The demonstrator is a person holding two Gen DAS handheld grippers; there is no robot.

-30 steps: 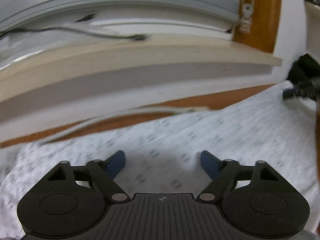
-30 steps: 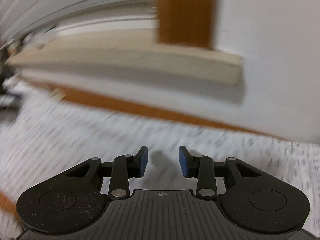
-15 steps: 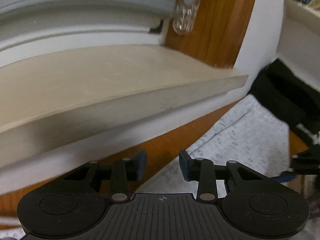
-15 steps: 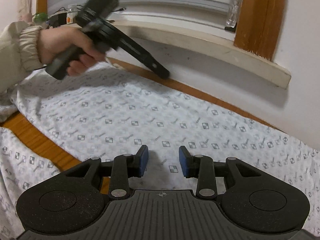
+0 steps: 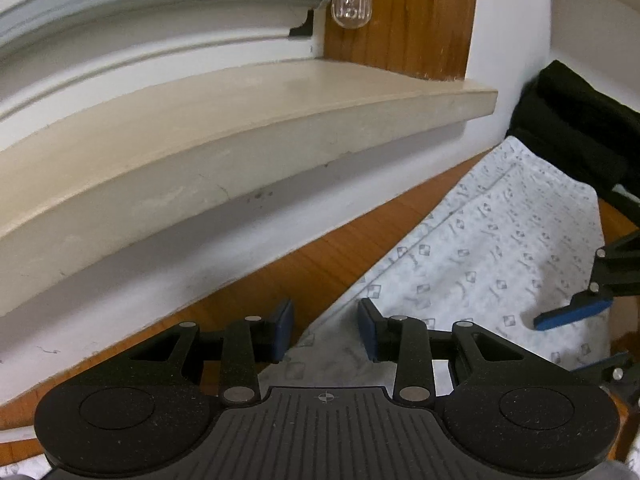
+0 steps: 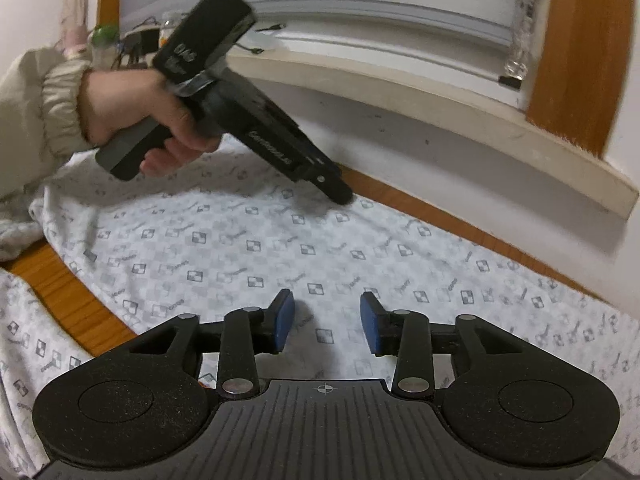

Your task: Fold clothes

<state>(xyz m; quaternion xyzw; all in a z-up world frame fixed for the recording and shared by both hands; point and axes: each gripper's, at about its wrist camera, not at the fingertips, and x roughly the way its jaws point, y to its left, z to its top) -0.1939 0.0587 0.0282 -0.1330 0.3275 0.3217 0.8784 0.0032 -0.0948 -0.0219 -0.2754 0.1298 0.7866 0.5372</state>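
White patterned garment point(image 6: 280, 248) spread flat on wooden counter point(image 5: 320, 264), edge running close to wall under window sill point(image 5: 224, 140). Left tool point(image 5: 325, 330) low at garment's far corner, pads parted a bit, nothing pinched, one pad over bare wood. Right tool point(image 6: 325, 326) hovering over middle of cloth, same narrow-ish gap, empty. Person's hand point(image 6: 132, 116) in beige sleeve grips left tool's handle. Black cloth point(image 5: 580, 128) bunched beyond garment's end.

Little can be read. The left gripper point(image 6: 340, 196) bears white lettering on its top block and pale embossed lettering along its side — both too blurred to make out. The garment point(image 6: 320, 248) carries small repeated printed words — illegible.
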